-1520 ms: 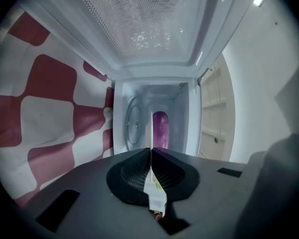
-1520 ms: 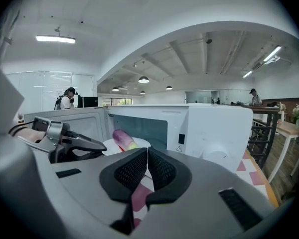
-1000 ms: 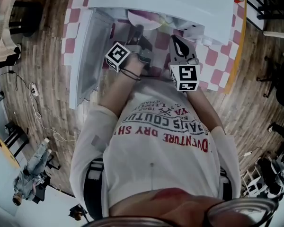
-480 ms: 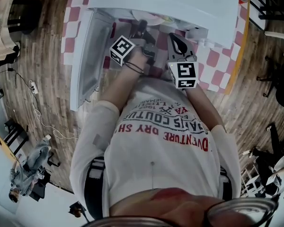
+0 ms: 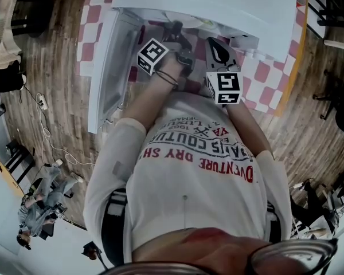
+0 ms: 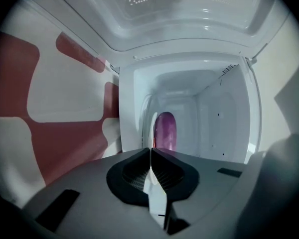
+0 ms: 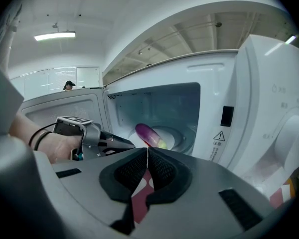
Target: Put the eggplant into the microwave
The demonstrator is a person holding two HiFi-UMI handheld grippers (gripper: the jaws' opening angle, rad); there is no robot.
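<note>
Inside microwave (image 7: 259, 98): eggplant (image 7: 148, 135) lying | left gripper (image 6: 150, 152): jaws together, empty | right gripper (image 7: 147, 152): jaws together, empty

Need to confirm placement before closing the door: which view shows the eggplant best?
Right gripper view: the eggplant lies full-length on the turntable. Left gripper view shows it end-on; head view hides it under the top of the microwave.

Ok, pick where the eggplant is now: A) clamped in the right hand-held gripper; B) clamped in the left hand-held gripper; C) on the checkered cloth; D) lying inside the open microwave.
D: the eggplant lies on the plate inside the microwave.
</note>
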